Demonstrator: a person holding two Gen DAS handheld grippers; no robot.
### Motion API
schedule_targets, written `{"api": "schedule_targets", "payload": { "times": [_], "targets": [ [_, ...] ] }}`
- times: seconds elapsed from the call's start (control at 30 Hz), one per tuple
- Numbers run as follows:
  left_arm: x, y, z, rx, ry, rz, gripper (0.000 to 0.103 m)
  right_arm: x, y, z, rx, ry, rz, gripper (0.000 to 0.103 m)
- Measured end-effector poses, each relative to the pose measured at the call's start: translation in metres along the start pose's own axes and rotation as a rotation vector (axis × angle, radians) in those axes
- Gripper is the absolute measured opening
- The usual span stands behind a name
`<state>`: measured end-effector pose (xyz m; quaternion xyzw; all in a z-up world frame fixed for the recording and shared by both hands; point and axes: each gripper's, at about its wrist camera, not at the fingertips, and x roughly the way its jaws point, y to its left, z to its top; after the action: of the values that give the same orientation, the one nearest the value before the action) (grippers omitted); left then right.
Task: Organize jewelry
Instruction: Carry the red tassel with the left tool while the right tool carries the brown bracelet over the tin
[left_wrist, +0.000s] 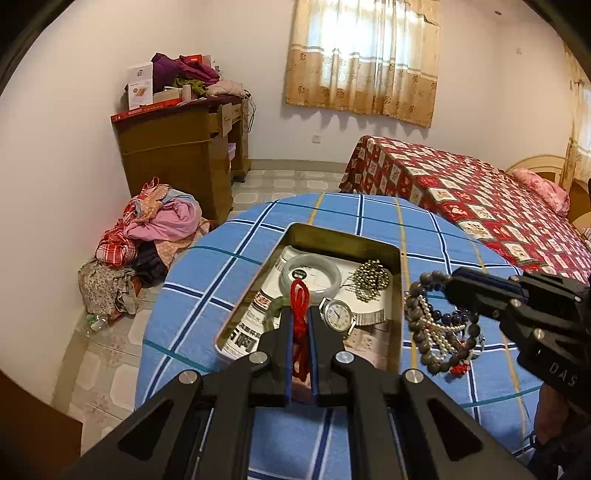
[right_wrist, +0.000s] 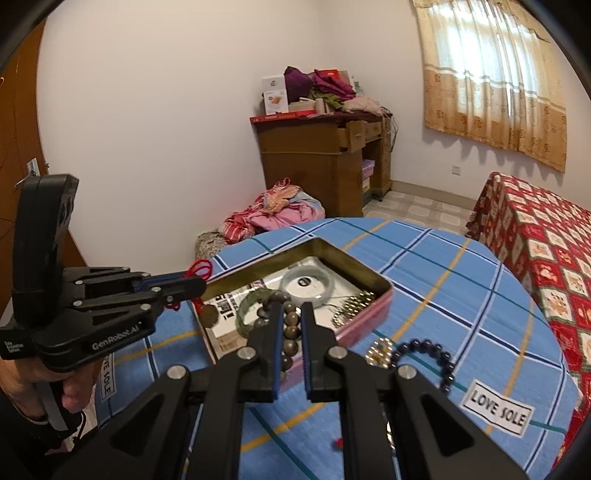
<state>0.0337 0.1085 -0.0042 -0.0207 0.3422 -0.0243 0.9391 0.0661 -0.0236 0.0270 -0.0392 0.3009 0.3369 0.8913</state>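
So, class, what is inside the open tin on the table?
In the tin: a pale bangle, a wristwatch, a metal bead chain, a green bangle, over printed paper. The grippers hide its near end.

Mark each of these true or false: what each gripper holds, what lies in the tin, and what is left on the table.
1. The left gripper is shut on a red cord. True.
2. The right gripper is open and holds nothing. False: it is shut on a brown bead bracelet.
3. A wristwatch lies inside the metal tin. True.
4. The pale jade bangle lies on the blue checked tablecloth outside the tin. False: it lies inside the tin.
5. A dark blue bead bracelet lies on the tablecloth outside the tin. True.
6. The tin has its lid on. False: it is open, its contents showing.
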Motion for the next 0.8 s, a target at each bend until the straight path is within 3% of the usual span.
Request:
{"api": "schedule_targets", "payload": {
  "times": [0.4,0.8],
  "targets": [
    [0.028,0.014,0.01,0.005,0.028,0.014,0.006,0.038,0.003,0.002,0.018,0.046,0.022,0.011],
    [0.053,0.015,0.001,0.016,0.086,0.011,0.006,0.059,0.006,-0.013,0.022,0.112,0.032,0.011]
  ]
}}
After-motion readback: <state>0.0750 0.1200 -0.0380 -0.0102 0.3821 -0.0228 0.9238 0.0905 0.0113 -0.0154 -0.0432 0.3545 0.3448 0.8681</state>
